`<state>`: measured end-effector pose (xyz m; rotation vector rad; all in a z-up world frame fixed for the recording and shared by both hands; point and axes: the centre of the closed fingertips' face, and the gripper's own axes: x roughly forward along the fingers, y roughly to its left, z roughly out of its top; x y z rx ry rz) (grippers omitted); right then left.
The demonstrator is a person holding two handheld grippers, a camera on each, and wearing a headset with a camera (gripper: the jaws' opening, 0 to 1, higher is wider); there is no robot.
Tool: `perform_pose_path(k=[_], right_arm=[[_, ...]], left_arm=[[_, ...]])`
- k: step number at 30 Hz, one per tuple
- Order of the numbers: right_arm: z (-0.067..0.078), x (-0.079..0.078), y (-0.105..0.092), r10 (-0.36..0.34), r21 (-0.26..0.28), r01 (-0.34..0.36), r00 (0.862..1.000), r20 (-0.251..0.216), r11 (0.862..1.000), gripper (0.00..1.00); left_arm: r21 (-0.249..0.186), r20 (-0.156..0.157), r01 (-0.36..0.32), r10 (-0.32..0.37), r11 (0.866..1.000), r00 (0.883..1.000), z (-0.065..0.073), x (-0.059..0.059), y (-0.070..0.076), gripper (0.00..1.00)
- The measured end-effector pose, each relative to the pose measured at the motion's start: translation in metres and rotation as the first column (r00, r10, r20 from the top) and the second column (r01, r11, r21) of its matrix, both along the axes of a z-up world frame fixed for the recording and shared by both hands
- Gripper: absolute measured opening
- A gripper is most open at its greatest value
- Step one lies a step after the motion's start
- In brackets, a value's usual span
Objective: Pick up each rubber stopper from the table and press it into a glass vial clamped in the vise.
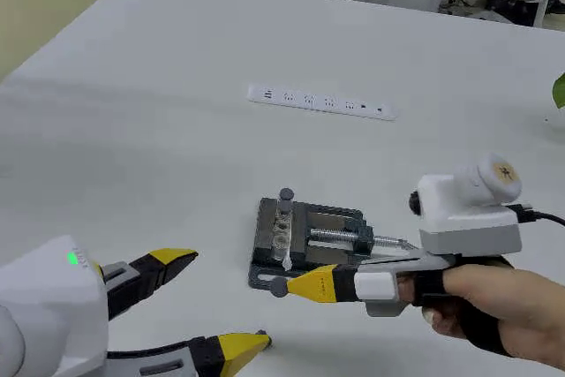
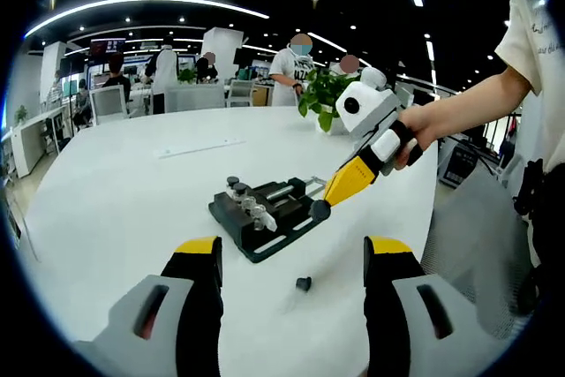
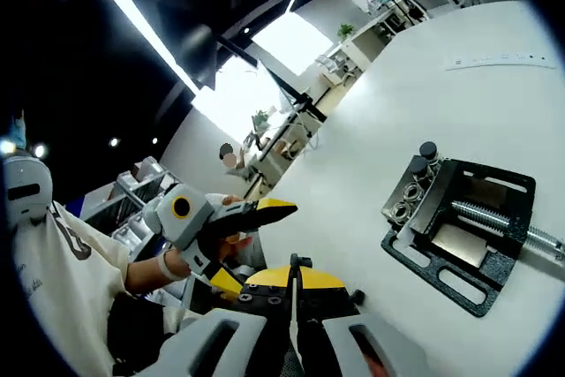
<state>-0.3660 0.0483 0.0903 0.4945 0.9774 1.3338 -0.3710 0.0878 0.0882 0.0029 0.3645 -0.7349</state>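
Rubber stopper (image 1: 279, 287) pinched in the jaws of our right gripper (image 1: 288, 287), vise (image 1: 340, 218) just beyond; next we centre it over an open vial (image 1: 282, 237). Left gripper (image 1: 229, 297) jaws gape wide.

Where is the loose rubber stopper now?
In the left gripper view the loose stopper lies on the table, seen between the open jaws of the left gripper, just nearer than the vise.

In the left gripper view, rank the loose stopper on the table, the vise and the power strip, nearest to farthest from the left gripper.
1. Loose stopper, just ahead, between the open jaws.
2. Vise, farther out, near the centre.
3. Power strip, far back, towards the left.
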Motion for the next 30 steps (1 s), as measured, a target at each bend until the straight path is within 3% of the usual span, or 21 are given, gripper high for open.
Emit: perform_pose_path(k=[4, 5, 10, 12, 13, 16, 17, 18, 20, 24, 25, 30], right_arm=[[0.019, -0.003, 0.001, -0.060, 0.102, 0.074, 0.989, -0.138, 0.992, 0.00], [0.025, -0.004, 0.001, -0.073, 0.134, 0.100, 0.979, -0.189, 0.986, 0.00], [0.039, -0.009, 0.000, -0.089, 0.205, 0.163, 0.941, -0.327, 0.965, 0.00], [0.041, -0.009, 0.000, -0.099, 0.215, 0.185, 0.929, -0.355, 0.959, 0.00], [0.044, -0.011, 0.000, -0.095, 0.226, 0.195, 0.916, -0.391, 0.955, 0.00], [0.042, -0.015, -0.001, -0.097, 0.204, 0.195, 0.905, -0.414, 0.959, 0.00], [0.041, -0.016, -0.002, -0.099, 0.201, 0.204, 0.895, -0.434, 0.958, 0.00], [0.042, -0.016, -0.003, -0.104, 0.201, 0.225, 0.871, -0.480, 0.953, 0.00], [0.037, -0.016, -0.005, -0.124, 0.183, 0.246, 0.854, -0.505, 0.952, 0.00], [0.035, -0.021, -0.005, -0.111, 0.188, 0.248, 0.834, -0.540, 0.950, 0.00], [0.034, -0.024, -0.005, -0.109, 0.180, 0.247, 0.824, -0.556, 0.952, 0.00], [0.032, -0.025, -0.005, -0.110, 0.188, 0.266, 0.804, -0.584, 0.946, 0.00]], left_arm=[[0.007, 0.064, 0.070, -0.071, 0.998, 0.995, 0.013, -0.003, -0.013, 0.49], [0.005, 0.080, 0.098, -0.099, 0.995, 0.992, 0.017, -0.005, -0.017, 0.45], [-0.022, 0.118, 0.154, -0.150, 0.988, 0.982, 0.031, -0.008, -0.030, 0.33], [-0.029, 0.137, 0.169, -0.164, 0.985, 0.977, 0.036, -0.008, -0.034, 0.28], [-0.026, 0.142, 0.180, -0.175, 0.983, 0.974, 0.037, -0.008, -0.037, 0.27], [-0.026, 0.156, 0.196, -0.190, 0.980, 0.969, 0.039, -0.008, -0.040, 0.21], [-0.030, 0.159, 0.198, -0.191, 0.980, 0.969, 0.040, -0.008, -0.040, 0.20], [-0.029, 0.166, 0.200, -0.193, 0.979, 0.967, 0.041, -0.009, -0.041, 0.19], [-0.032, 0.167, 0.209, -0.201, 0.977, 0.965, 0.041, -0.010, -0.042, 0.17], [-0.042, 0.166, 0.220, -0.210, 0.975, 0.964, 0.041, -0.012, -0.043, 0.12], [-0.048, 0.167, 0.221, -0.211, 0.974, 0.963, 0.041, -0.013, -0.044, 0.11], [-0.059, 0.165, 0.230, -0.218, 0.971, 0.962, 0.039, -0.016, -0.045, 0.07]])
